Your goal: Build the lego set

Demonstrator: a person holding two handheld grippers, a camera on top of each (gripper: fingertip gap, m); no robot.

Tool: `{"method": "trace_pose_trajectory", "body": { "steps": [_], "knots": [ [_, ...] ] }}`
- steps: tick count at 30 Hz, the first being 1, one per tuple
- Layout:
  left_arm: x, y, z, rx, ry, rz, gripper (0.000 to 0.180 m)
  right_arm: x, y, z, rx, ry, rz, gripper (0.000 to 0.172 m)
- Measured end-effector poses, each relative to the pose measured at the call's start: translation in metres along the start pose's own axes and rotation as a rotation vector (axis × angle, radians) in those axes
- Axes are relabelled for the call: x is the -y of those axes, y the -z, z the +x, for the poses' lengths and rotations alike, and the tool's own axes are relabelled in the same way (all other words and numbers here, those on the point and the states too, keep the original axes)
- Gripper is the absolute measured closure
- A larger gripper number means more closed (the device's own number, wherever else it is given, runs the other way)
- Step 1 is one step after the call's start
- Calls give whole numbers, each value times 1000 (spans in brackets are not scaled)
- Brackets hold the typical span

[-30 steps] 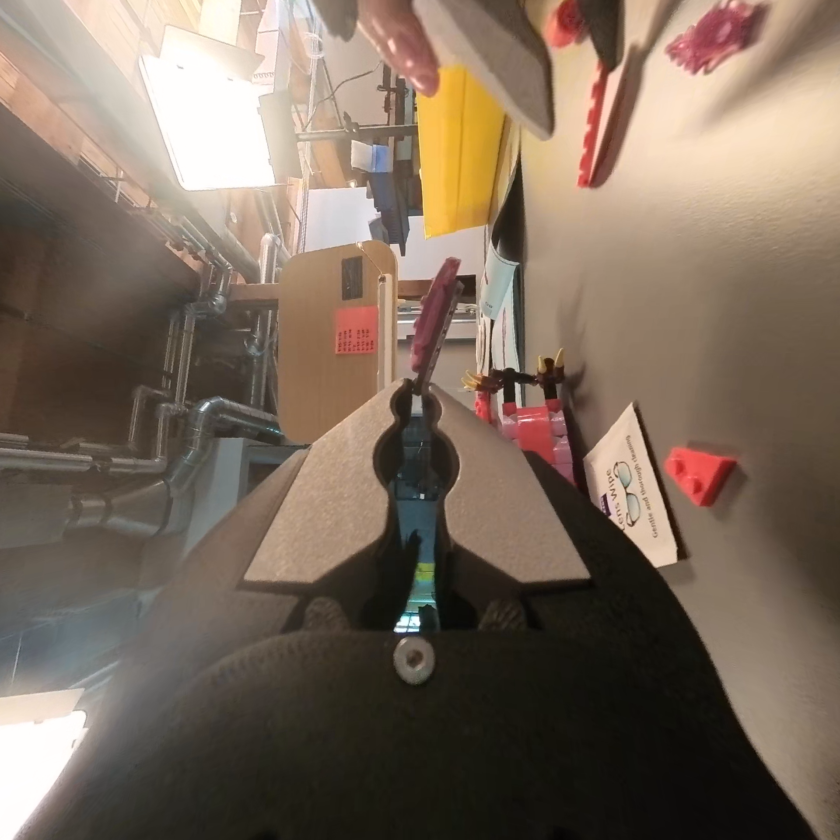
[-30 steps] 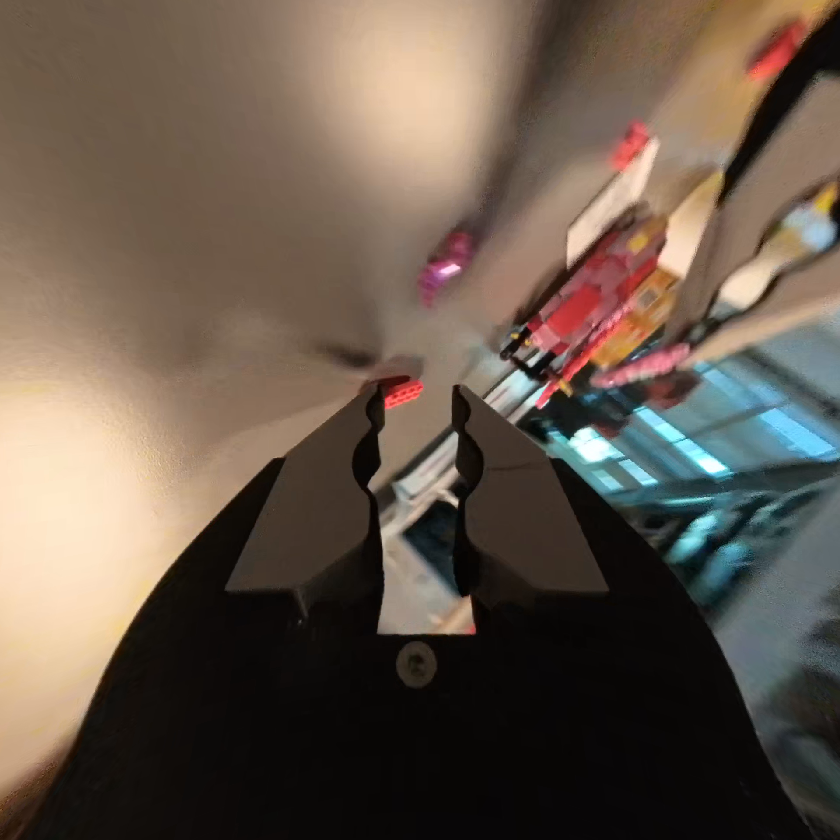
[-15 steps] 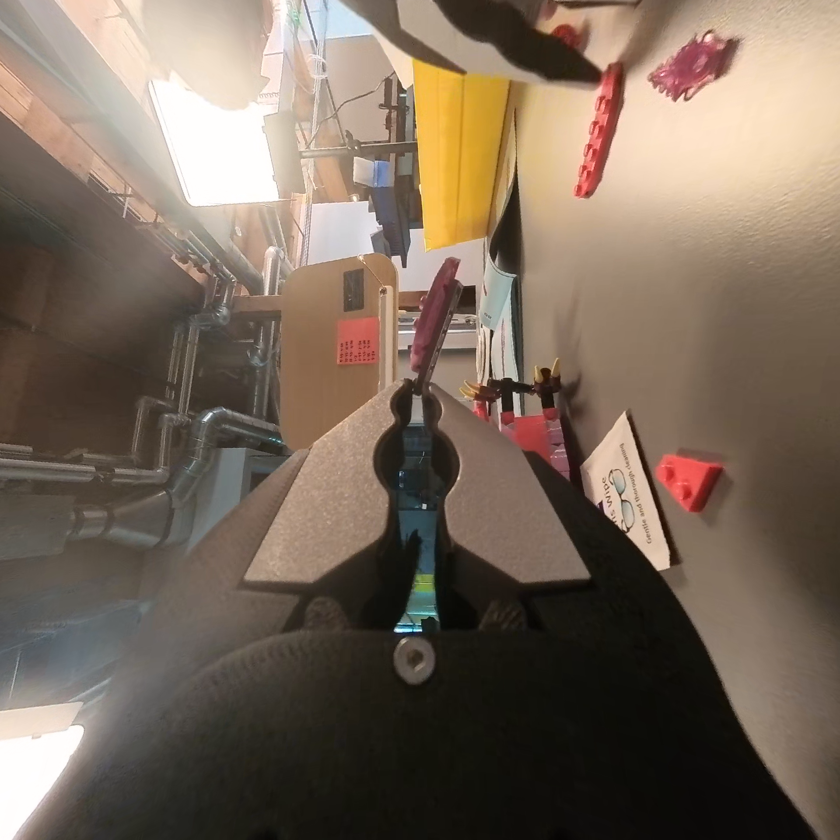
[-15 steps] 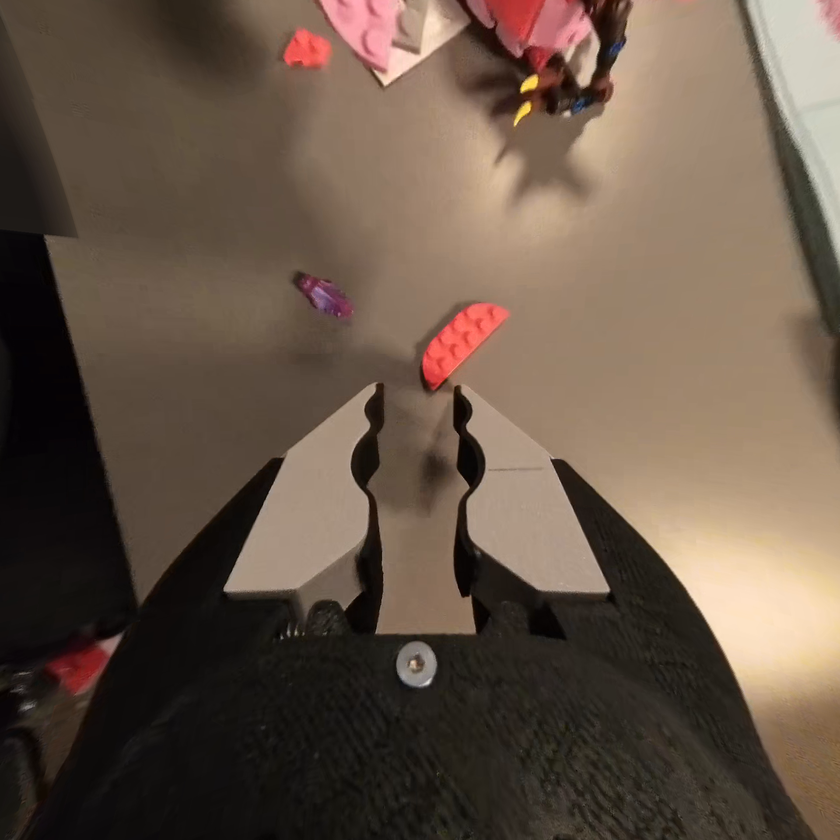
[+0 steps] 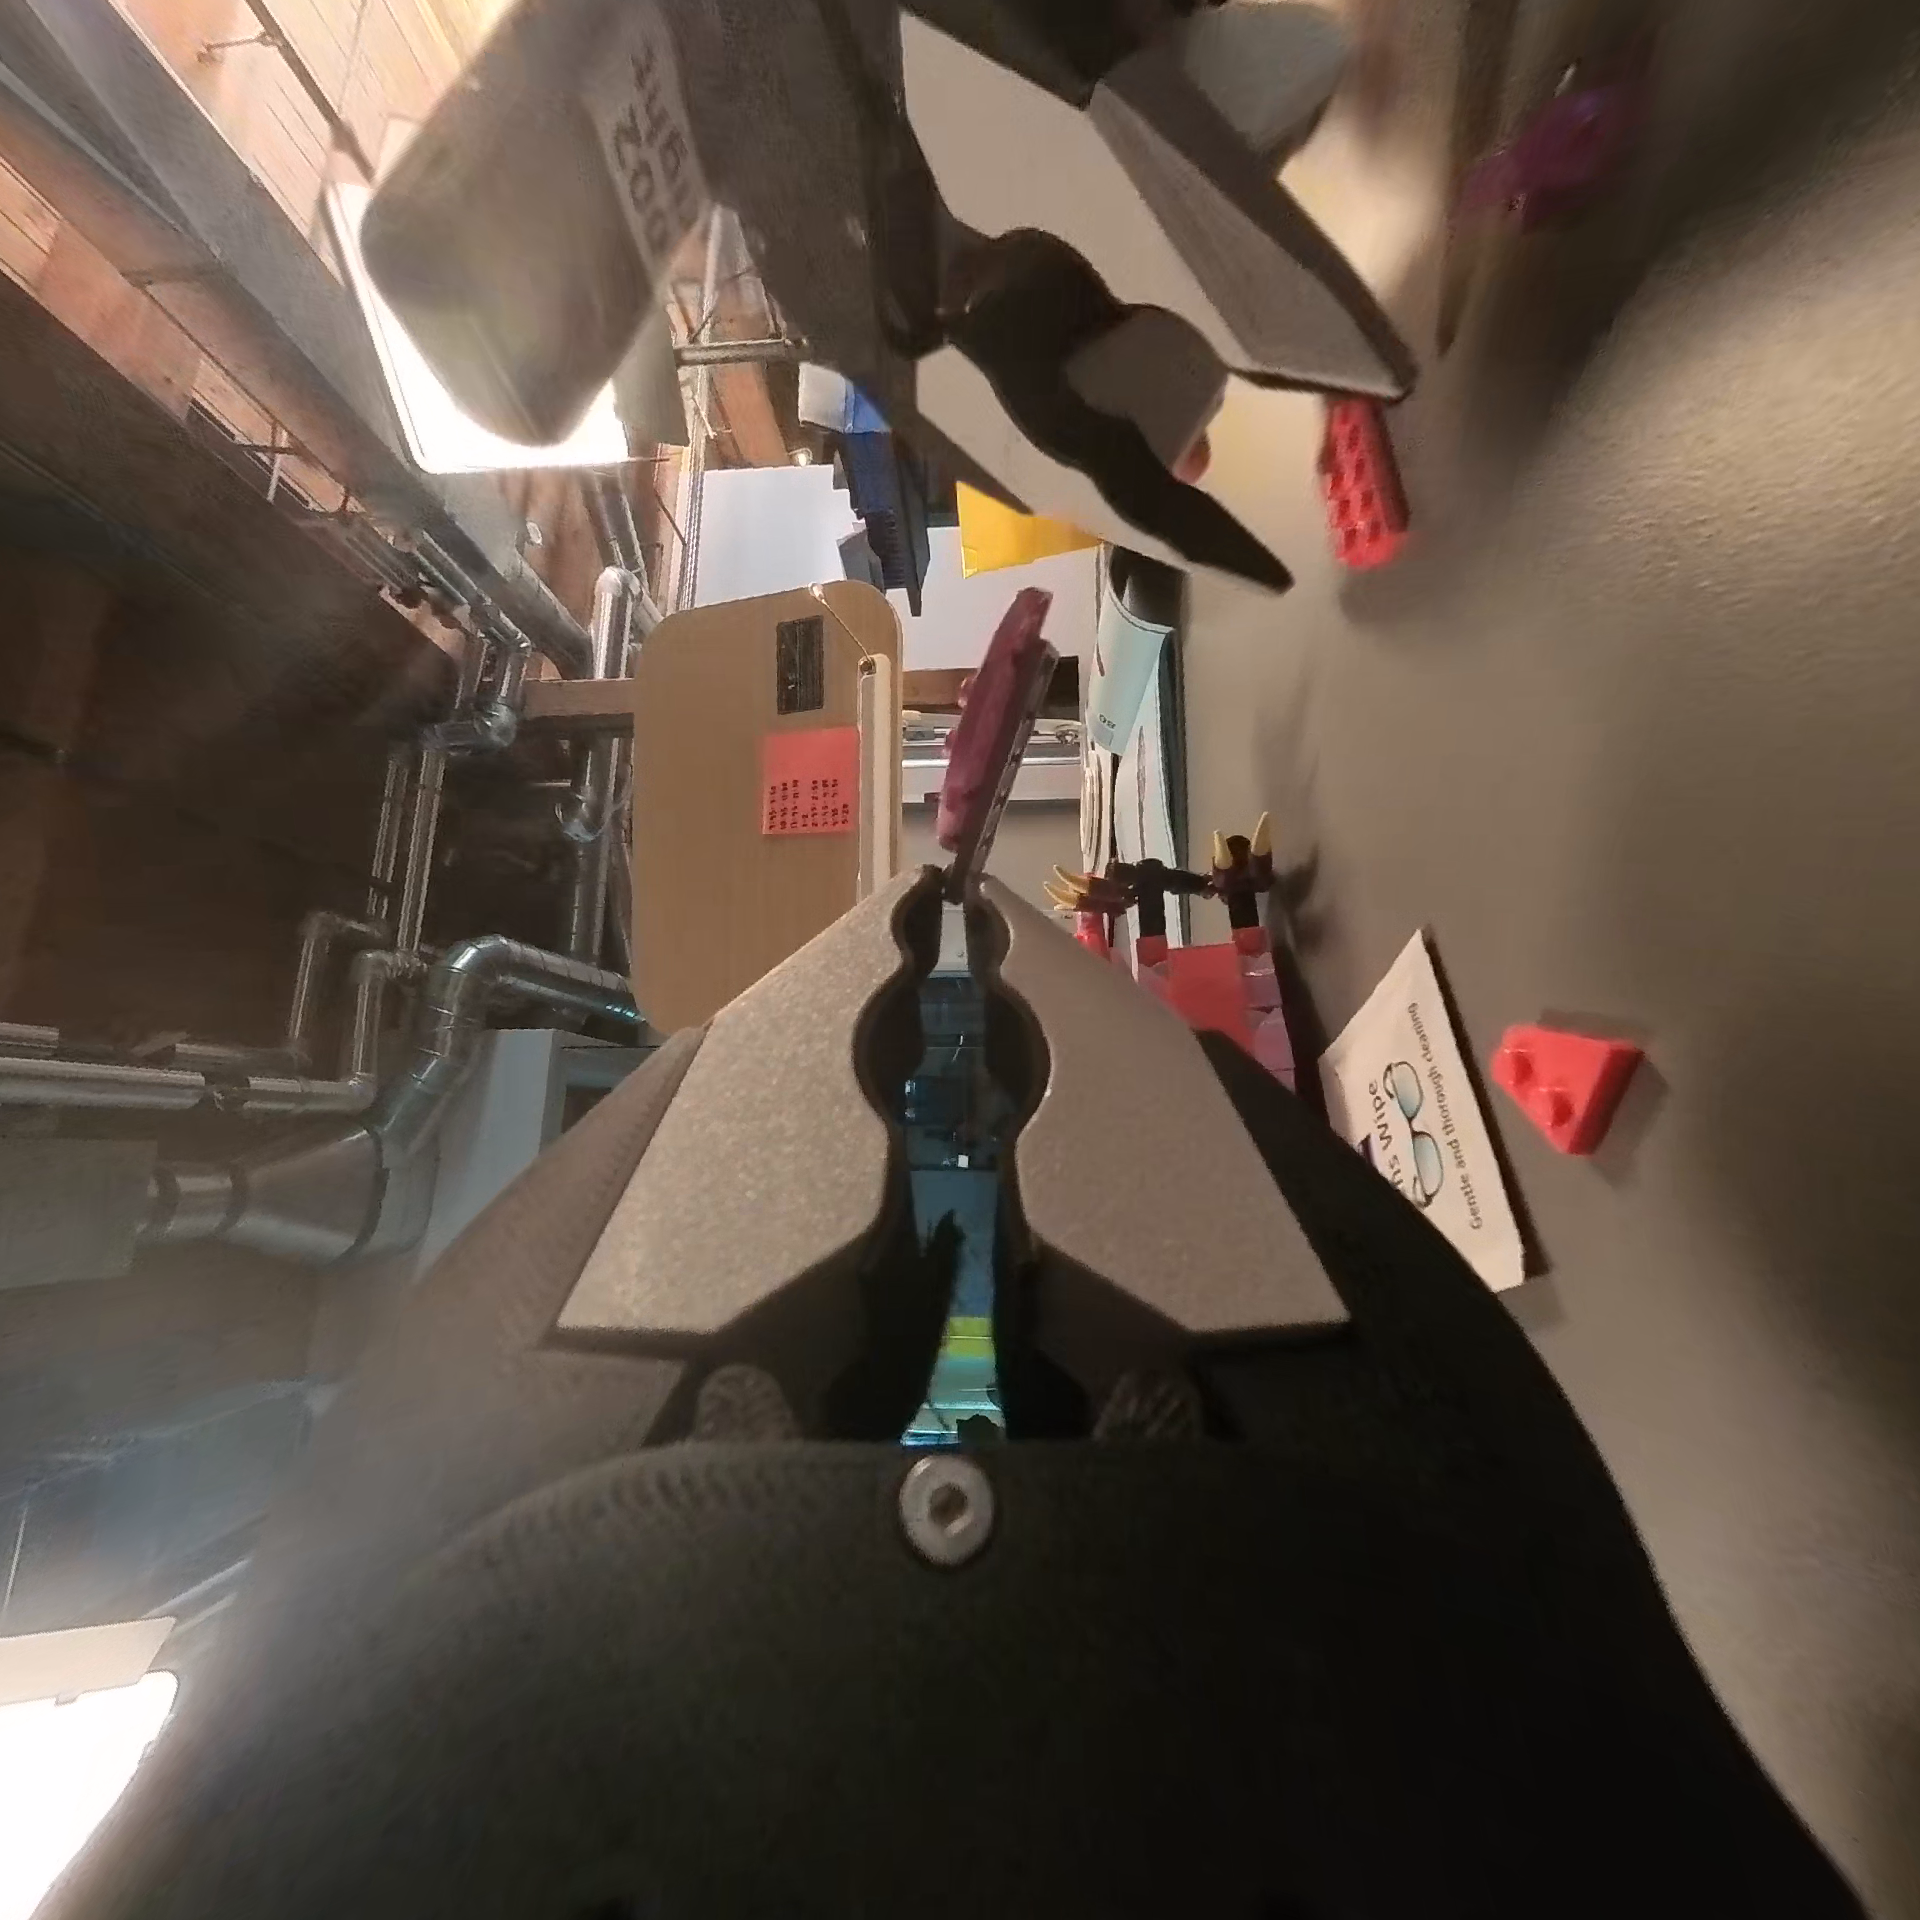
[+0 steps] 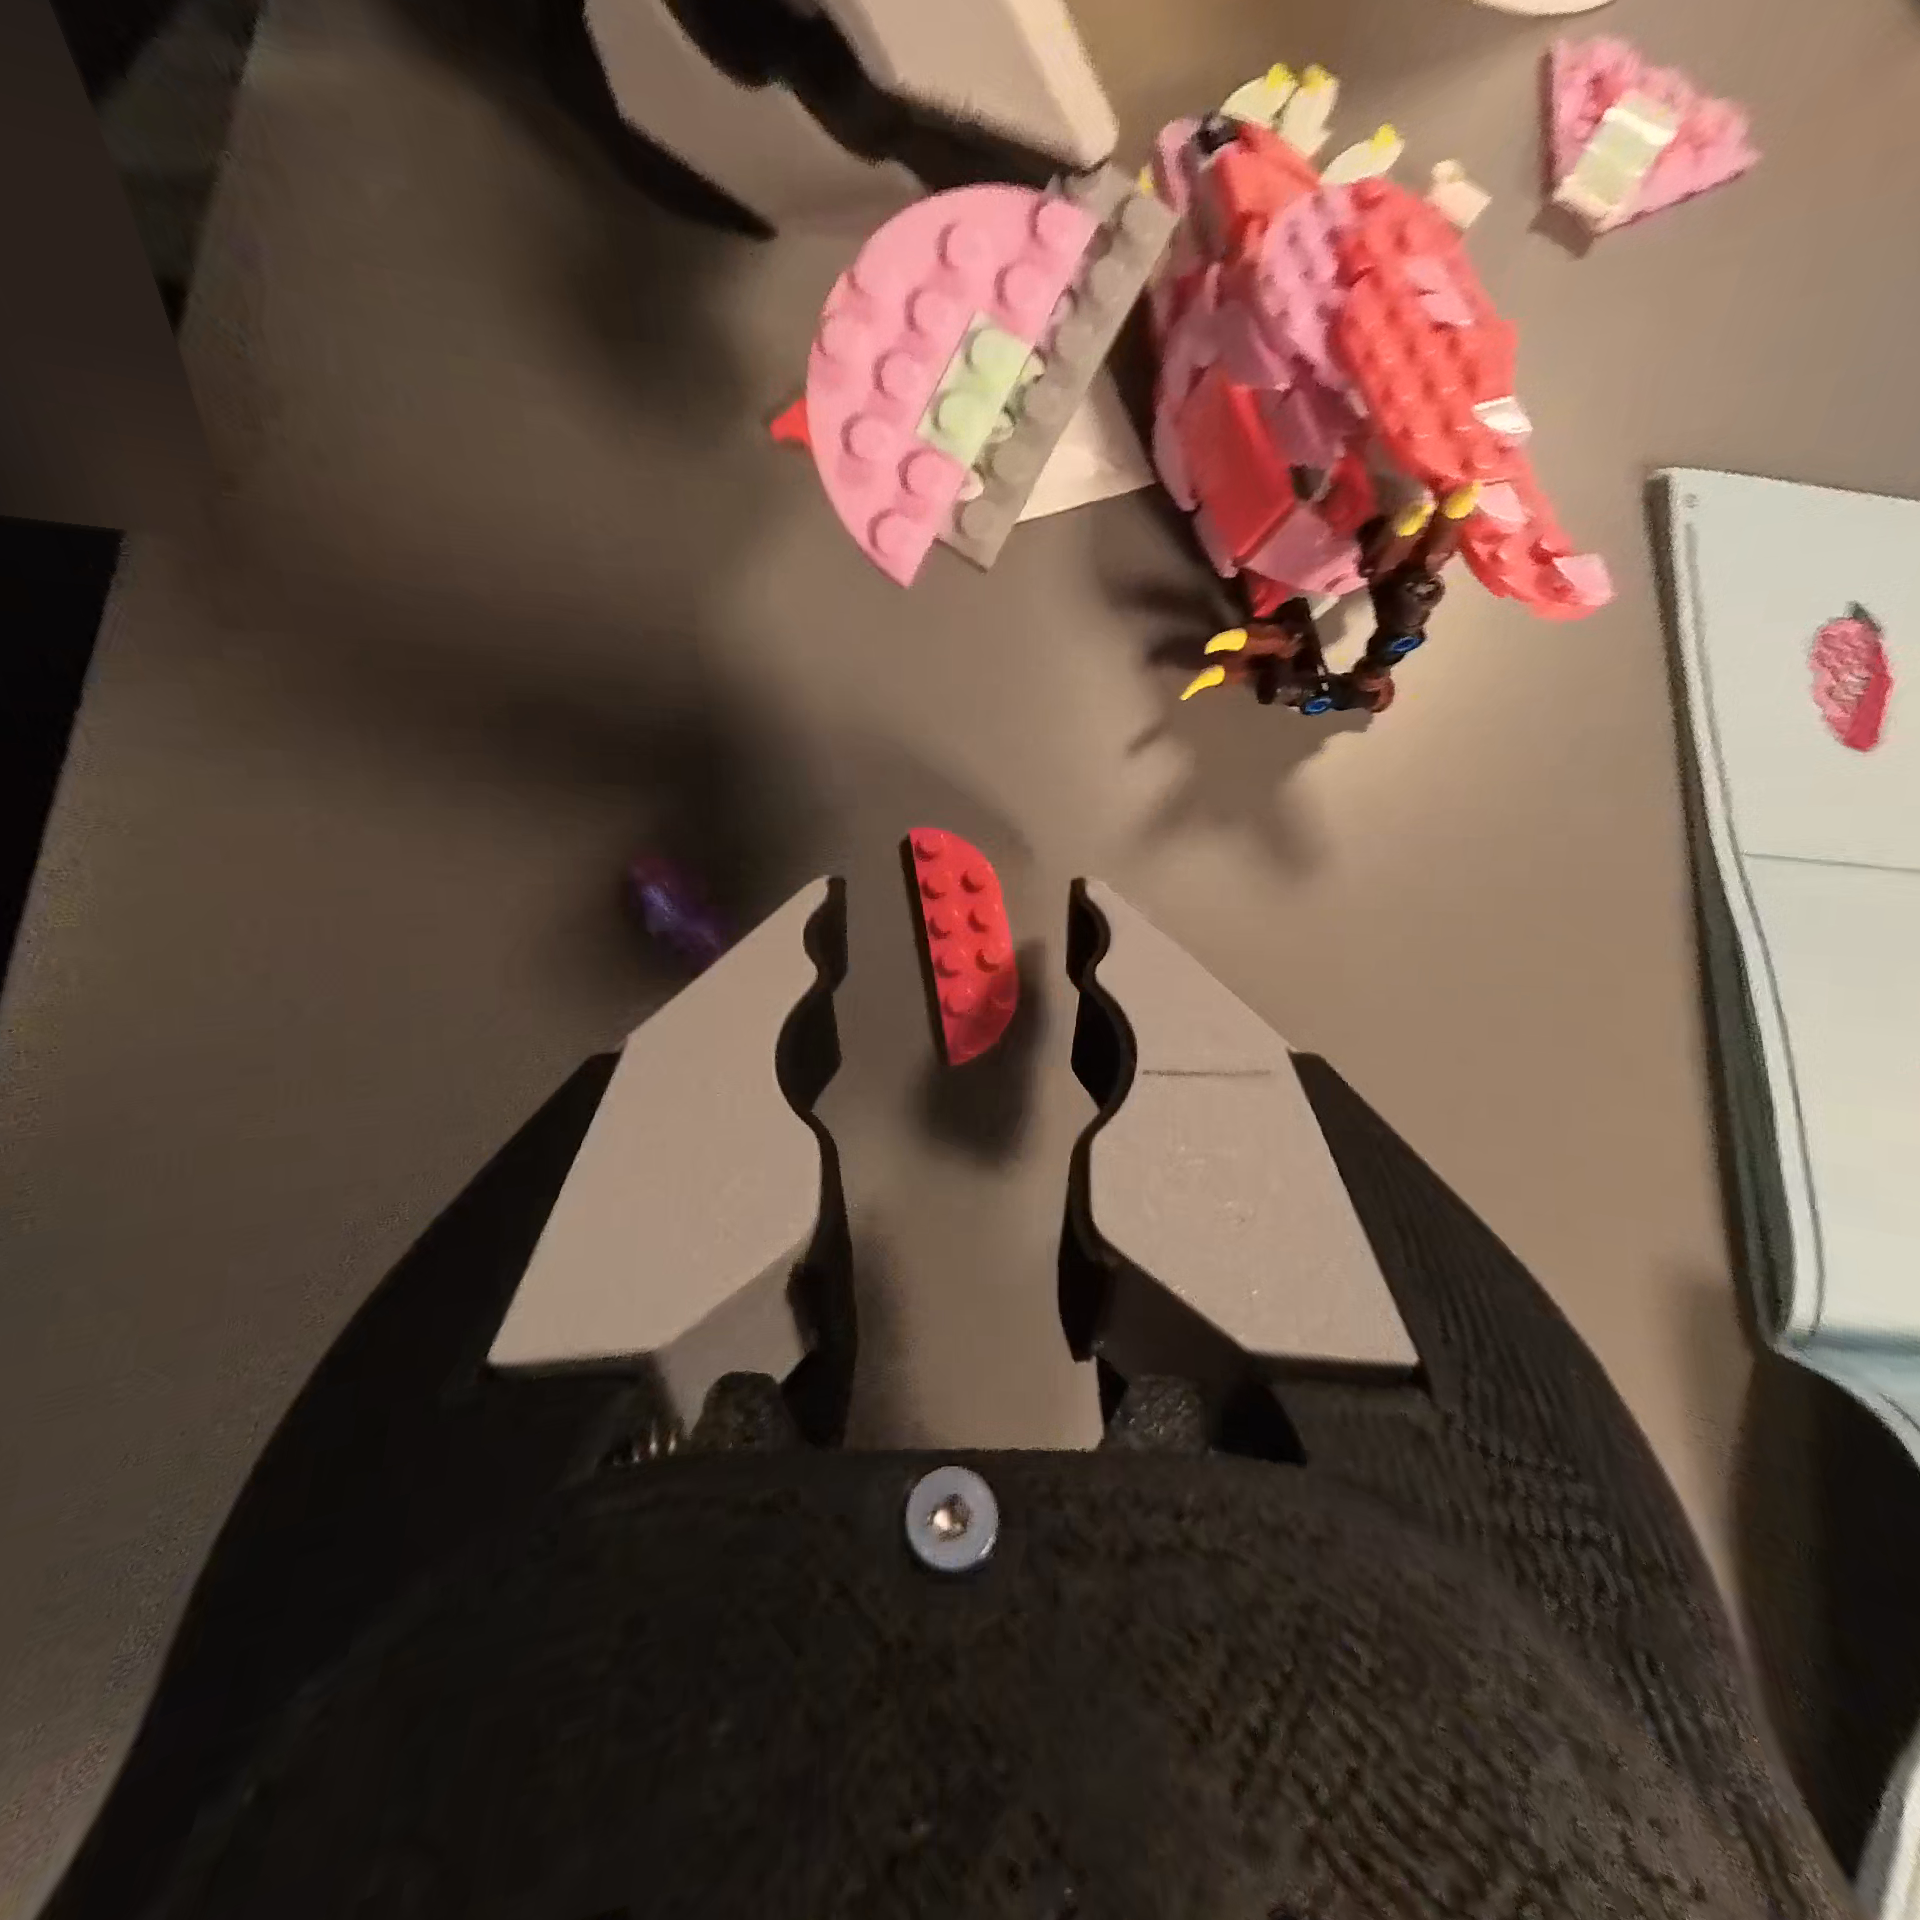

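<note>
Surface: matte grey-brown table, strongly shadowed. Right gripper spread wide, pads clear of the red half-round plate lying flat between them. Left gripper clamped on a dark magenta plate, held off the table. Brick bird stands further off (purple piece left of the plate). Room: metal ducts, wood panel, bright lamp.

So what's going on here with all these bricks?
A person works two handheld grippers over a table of toy bricks. The left gripper is shut on a thin dark-pink plate, held up off the table. The right gripper is open, its fingers either side of a red half-round plate without touching it. A pink-and-red brick bird lies beyond.
</note>
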State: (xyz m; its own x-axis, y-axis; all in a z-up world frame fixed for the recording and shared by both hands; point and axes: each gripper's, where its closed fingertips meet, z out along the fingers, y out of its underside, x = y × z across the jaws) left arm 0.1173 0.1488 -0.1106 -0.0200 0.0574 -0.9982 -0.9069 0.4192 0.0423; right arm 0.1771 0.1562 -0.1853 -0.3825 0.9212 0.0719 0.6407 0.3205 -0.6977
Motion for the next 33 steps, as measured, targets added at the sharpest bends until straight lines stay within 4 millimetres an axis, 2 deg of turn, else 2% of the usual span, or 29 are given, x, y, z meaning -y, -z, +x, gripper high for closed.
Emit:
{"method": "trace_pose_trajectory", "body": {
  "steps": [3,6,8,11,12,14,18,20,23,27,33],
  "knots": [
    [0,-1,1,-1,-1,-4,178,-6,-1,-2,83,-31,-58,134],
    [-3,1,-5,45,-62,-47,178,-11,3,-1,80,-57,-111,152],
    [-4,1,-4,52,-106,-112,178,-13,5,-1,39,-107,-127,158],
    [1,4,2,30,-96,-193,178,-13,10,3,-78,-174,-132,159],
    [2,6,2,33,-81,-213,178,-8,15,6,-124,-195,-103,159],
    [3,12,-7,81,-63,-240,178,15,31,10,-173,-261,9,159],
    [3,27,-42,251,-30,-290,179,84,70,10,-233,-282,192,159],
    [9,35,-59,340,-15,-295,179,114,80,4,-244,-243,193,159],
    [19,45,-79,457,26,-287,179,144,82,-13,-225,-153,109,159],
    [31,54,-90,555,9,-256,179,160,79,-30,-192,-87,-20,159],
    [28,60,-96,590,55,-242,179,162,77,-41,-198,-46,-149,159]
  ]
}}
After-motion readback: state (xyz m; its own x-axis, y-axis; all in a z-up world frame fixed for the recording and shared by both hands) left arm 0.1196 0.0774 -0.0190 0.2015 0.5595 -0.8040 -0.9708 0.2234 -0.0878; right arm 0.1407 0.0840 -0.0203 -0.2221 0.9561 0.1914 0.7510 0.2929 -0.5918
